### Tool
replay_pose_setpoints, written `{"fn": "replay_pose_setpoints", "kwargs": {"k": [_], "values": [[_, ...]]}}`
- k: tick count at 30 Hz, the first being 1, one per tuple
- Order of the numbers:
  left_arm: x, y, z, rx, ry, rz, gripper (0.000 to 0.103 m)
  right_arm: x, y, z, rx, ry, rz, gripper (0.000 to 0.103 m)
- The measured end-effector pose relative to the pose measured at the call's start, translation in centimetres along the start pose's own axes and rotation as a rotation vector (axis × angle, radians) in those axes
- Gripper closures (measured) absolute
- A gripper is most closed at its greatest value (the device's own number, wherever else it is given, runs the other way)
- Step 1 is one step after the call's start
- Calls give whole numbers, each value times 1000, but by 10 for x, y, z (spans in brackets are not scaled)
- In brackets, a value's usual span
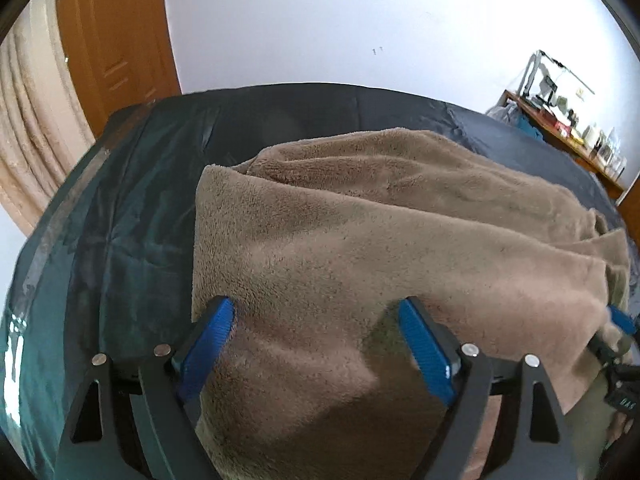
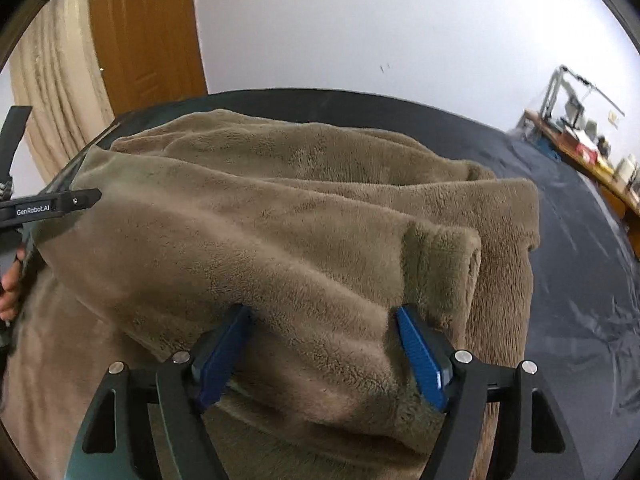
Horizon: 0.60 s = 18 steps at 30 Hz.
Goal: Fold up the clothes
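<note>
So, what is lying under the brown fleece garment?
The brown fleece garment lies folded over on a dark sheet, which shows around its left, far and right sides. What is beneath its middle is covered, and its own lower layers are hidden.

Left gripper (image 1: 316, 312): jaws wide, pads resting on fleece
Fleece (image 1: 400, 216): tan, folded, on dark table (image 1: 132, 200)
Right gripper (image 1: 620, 320): at fleece's right edge
</note>
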<state>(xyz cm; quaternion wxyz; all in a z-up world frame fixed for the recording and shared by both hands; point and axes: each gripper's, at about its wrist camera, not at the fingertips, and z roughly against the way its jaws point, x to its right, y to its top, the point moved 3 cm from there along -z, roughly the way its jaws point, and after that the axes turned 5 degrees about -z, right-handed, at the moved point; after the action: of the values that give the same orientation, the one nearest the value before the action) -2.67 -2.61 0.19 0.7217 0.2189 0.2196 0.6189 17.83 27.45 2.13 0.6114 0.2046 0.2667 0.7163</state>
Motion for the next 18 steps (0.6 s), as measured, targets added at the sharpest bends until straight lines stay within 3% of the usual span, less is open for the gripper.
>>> {"fn": "replay_pose_setpoints", "kwargs": {"k": [3, 6, 10, 15, 18], "values": [[-1, -3, -8, -12, 21, 1, 4, -3, -3, 1, 0, -14, 13, 26], [-13, -4, -10, -36, -33, 54, 3, -2, -5, 3, 5, -20, 16, 25], [-18, -8, 8, -40, -30, 55, 3, -2, -6, 7, 3, -14, 3, 25], [-12, -32, 49, 12, -26, -53, 3, -5, -14, 44, 38, -13, 16, 25], [-7, -50, 54, 1, -20, -112, 3, -8, -30, 57, 20, 7, 45, 25]]}}
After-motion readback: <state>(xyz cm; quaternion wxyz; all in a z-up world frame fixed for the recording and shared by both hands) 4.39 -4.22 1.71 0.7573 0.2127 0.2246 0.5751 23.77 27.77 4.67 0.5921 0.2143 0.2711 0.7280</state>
